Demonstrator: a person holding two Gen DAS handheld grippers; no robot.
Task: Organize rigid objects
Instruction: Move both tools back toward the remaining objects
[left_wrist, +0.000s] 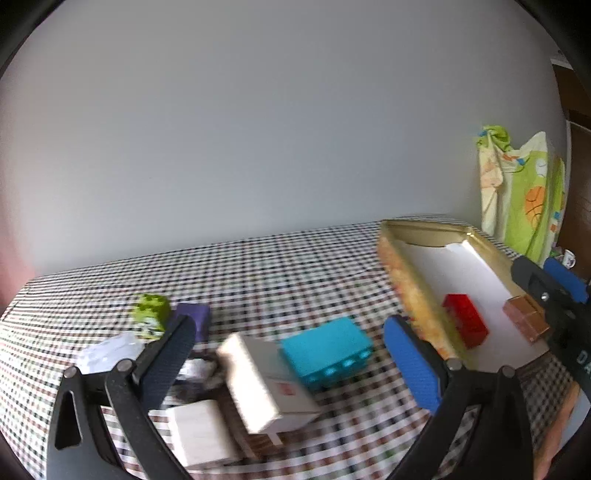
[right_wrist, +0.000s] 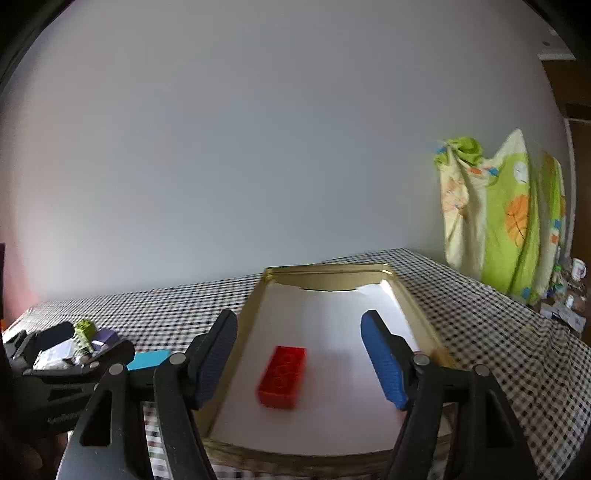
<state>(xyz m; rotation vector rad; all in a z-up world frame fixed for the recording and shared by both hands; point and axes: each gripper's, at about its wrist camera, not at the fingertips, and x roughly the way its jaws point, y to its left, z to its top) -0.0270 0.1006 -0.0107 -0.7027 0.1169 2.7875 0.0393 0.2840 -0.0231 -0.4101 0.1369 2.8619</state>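
Observation:
A gold tin tray lined with white paper sits on the checked tablecloth; it also shows in the right wrist view. A red brick lies inside it, and it shows in the left wrist view next to a small brown block. My left gripper is open above a white box, a turquoise brick and a white block. My right gripper is open and empty over the tray, the red brick between its fingers.
A green block, a purple block and crumpled wrappers lie at the left. A green patterned cloth hangs at the right beyond the table. The wall is close behind the table.

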